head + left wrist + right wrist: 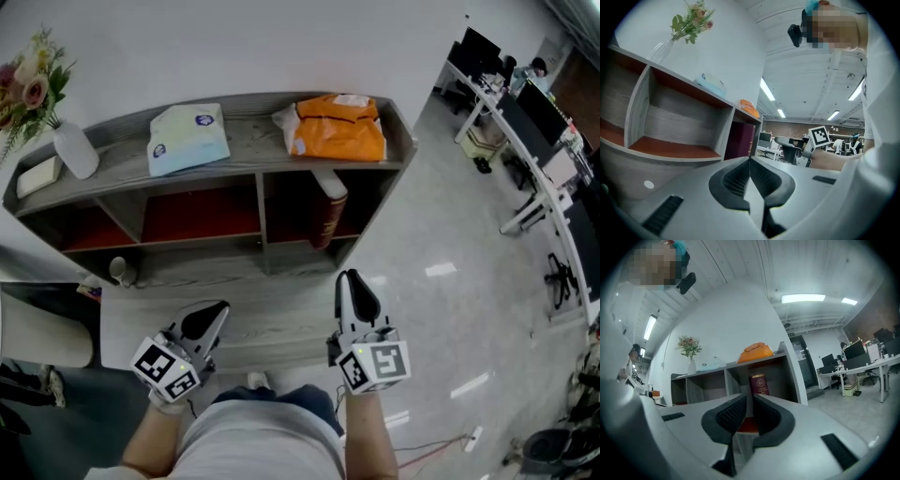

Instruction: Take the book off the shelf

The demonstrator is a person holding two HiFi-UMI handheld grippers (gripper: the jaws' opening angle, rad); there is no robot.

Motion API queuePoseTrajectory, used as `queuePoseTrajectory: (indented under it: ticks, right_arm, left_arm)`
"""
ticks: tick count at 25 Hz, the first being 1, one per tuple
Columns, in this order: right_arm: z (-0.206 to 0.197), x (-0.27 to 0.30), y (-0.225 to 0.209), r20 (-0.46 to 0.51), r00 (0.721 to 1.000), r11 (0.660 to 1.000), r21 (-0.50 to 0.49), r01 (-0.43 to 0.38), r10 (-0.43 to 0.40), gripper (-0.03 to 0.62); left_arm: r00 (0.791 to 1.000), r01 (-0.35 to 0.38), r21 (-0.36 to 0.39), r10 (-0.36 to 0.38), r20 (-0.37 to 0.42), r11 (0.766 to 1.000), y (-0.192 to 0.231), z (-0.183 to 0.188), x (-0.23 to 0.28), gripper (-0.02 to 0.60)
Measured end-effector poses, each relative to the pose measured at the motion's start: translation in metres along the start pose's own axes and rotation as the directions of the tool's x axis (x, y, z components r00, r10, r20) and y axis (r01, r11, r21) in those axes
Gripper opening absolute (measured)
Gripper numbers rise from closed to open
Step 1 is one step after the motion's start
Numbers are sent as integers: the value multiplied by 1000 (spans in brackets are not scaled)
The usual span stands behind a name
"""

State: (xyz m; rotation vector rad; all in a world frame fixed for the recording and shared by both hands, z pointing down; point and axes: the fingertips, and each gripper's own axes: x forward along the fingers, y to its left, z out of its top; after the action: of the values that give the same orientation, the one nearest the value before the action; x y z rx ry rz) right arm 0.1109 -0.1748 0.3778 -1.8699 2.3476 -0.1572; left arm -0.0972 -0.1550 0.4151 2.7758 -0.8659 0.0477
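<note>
- Maroon book (328, 211) stood upright in the shelf's (253, 127) right compartment, under an orange pkg (339, 128), prob. a bag, at the top board's right end.
- Left gripper (212, 317): jaws together, empty.
- Right gripper (352, 281): jaws closed, empty, short of the book.

A white vase (75, 150) of pink flowers (28, 77) stands at the upper left of the head view, with a small pale box (39, 175) just beside it at the frame's left edge. To the right lie a pale blue packet (187, 139) and, at top centre, a crumpled orange bag (339, 129), the two apart from each other. A white cup (120, 271) sits lower left, a glossy floor (450, 281) fills the right side, and a long white worktop (536, 187) with dark screens (539, 108) runs down the upper right corner.
</note>
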Motion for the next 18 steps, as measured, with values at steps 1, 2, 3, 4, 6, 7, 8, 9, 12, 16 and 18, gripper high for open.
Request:
queuePoseTrajectory:
  ticks: [1, 2, 3, 4, 6, 7, 8, 9, 12, 16, 18]
  right_arm:
    - [0, 7, 0, -1, 1000, 1000, -2, 2, -2, 35]
    - [0, 14, 0, -2, 1000, 1000, -4, 3, -3, 39]
    - [0, 20, -1, -5, 1000, 1000, -6, 4, -4, 46]
    - [0, 27, -3, -11, 1000, 1000, -9, 5, -5, 55]
    - [-2, 39, -7, -26, 1000, 1000, -13, 4, -4, 88]
    - [-3, 45, -10, -34, 999, 1000, -14, 3, -3, 104]
    - [-4, 51, -12, -40, 999, 1000, -16, 1, -2, 118]
    - [-6, 56, -15, -47, 999, 1000, -19, -1, 1, 130]
    - [-10, 71, -21, -71, 997, 1000, -26, -17, 15, 160]
    - [-19, 85, -31, -106, 994, 999, -12, -40, 39, 205]
    - [-24, 94, -35, -119, 991, 998, -10, -55, 54, 227]
  left_arm:
    - [1000, 0, 2, 0, -1, 1000, 7, 1, 0, 15]
    - [1000, -1, 4, 1, -3, 1000, 14, 2, 0, 15]
    - [1000, -4, 4, 4, -3, 1000, 19, 4, 0, 15]
    - [1000, -8, 3, 8, -1, 1000, 23, 6, 0, 15]
    - [1000, -17, 1, 17, 6, 1000, 28, 9, 0, 15]
    - [1000, -23, 1, 23, 9, 1000, 30, 11, 1, 15]
    - [1000, -29, 2, 29, 11, 1000, 32, 12, 1, 15]
    - [999, -38, 3, 38, 12, 999, 33, 14, 1, 15]
    - [996, -87, -1, 87, 11, 996, 39, 14, 1, 15]
    - [987, -159, -19, 159, 9, 987, 42, 11, 3, 15]
    - [981, -193, -34, 194, 11, 981, 41, 9, 4, 15]
